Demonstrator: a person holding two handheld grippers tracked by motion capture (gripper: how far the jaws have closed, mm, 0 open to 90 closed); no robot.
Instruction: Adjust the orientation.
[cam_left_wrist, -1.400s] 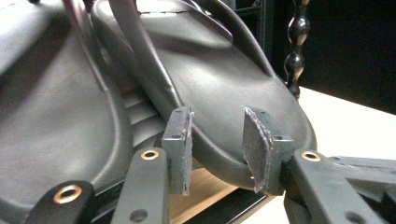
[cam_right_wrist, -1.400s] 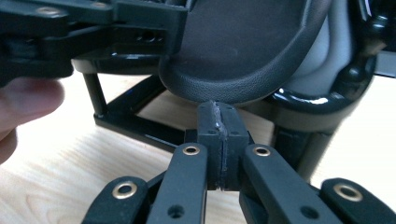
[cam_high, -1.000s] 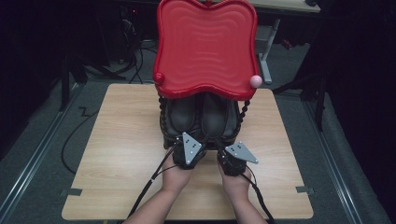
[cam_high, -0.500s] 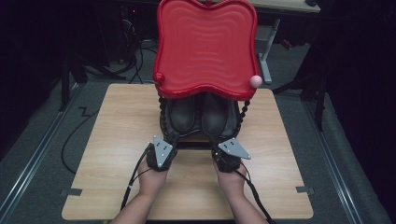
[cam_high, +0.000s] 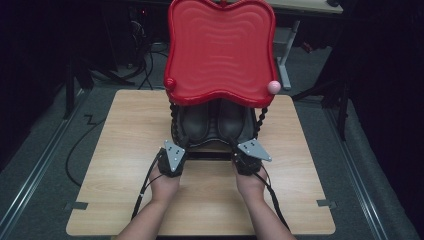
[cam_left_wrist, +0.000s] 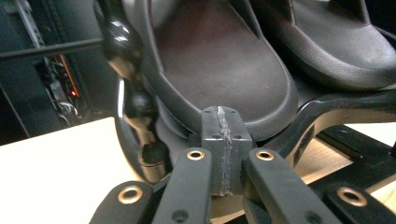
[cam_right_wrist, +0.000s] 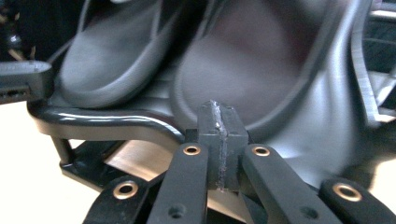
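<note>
Black shoes (cam_high: 212, 122) sit paired on the lower rack shelf (cam_high: 212, 145). Both the left gripper (cam_high: 176, 148) and right gripper (cam_high: 243, 152) are clenched empty at the shoes' heels, so nudging them deeper seems left.

bg: grey floor (cam_high: 45, 150) | cables (cam_high: 85, 145) | white desk leg (cam_high: 285, 55), prob.

From my feed: light wooden table (cam_high: 125, 150) on grey carpeted floor (cam_high: 45, 165). Cables (cam_high: 80, 150) trail across it; dark surroundings, a white-legged desk (cam_high: 292, 30) behind.
</note>
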